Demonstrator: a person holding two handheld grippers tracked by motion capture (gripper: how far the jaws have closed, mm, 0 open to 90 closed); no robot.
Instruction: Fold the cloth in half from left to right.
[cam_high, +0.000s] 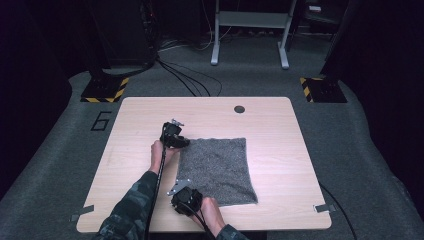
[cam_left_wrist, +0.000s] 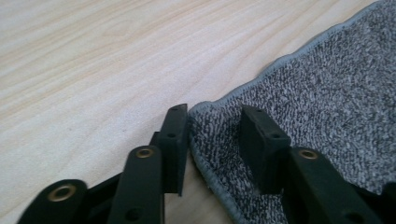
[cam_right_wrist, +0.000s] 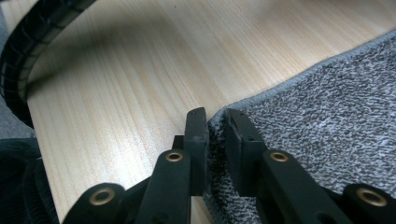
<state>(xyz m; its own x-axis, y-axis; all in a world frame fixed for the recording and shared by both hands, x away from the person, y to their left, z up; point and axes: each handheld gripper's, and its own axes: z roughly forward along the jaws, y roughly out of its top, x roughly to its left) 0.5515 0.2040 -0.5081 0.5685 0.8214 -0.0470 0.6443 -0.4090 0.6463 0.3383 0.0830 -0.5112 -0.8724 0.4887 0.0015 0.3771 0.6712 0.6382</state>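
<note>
High view has the square grey speckled towel (cam_high: 216, 170) lying flat on the pale wooden table (cam_high: 135, 145); it looks soft, light and floppy, best taken at the corners. Left gripper (cam_left_wrist: 212, 140) straddles the towel's far-left corner, jaws partly closed with a gap; right gripper (cam_right_wrist: 215, 140) pinches its near-left corner.

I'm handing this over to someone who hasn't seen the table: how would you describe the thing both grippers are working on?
Start at the light wooden table and look right of its middle. A square grey speckled cloth lies flat there, with a stitched hem. It is the only soft item on the board, and the left gripper and right gripper each sit at a corner of its left edge.
</note>
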